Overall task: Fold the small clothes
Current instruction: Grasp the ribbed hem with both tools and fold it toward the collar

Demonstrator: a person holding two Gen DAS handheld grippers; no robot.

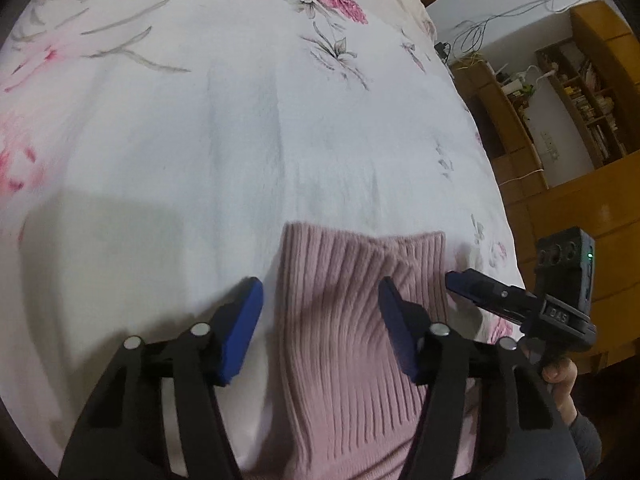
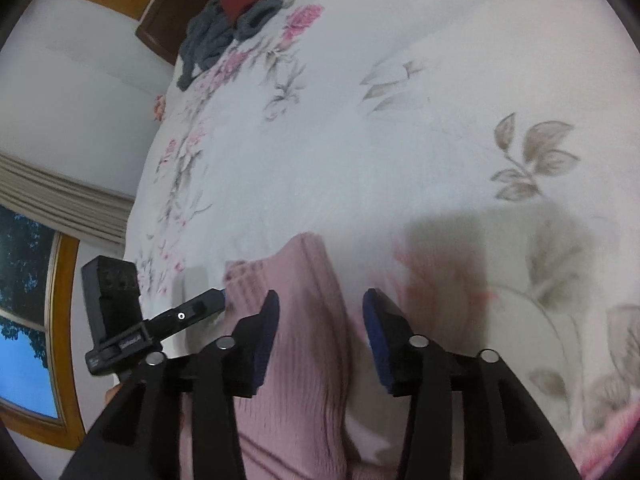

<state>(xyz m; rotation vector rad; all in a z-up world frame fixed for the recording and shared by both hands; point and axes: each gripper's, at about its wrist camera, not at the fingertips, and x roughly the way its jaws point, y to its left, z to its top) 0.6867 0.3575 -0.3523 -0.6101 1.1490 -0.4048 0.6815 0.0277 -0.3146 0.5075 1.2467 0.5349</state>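
Place: bedroom in a home.
Bed point(image 1: 240, 140): wide, spread with a white floral cover of pink blossoms and grey leaves, filling most of both views.
Headboard point(image 2: 160, 20): dark wood, at the bed's far edge.
Clothes heap point(image 2: 236, 12): grey and red garments bunched at the bed's far corner by the headboard.
Shelving point(image 1: 588, 92): honey-coloured wooden unit beside the bed, packed with books and small household items.
Cables point(image 1: 500, 20): loose wires trailing over the white wall above the shelving.
Window point(image 2: 28, 340): wood-framed, blue sky and tree foliage outside.
Curtain point(image 2: 60, 196): pale, bunched at the window's upper edge.
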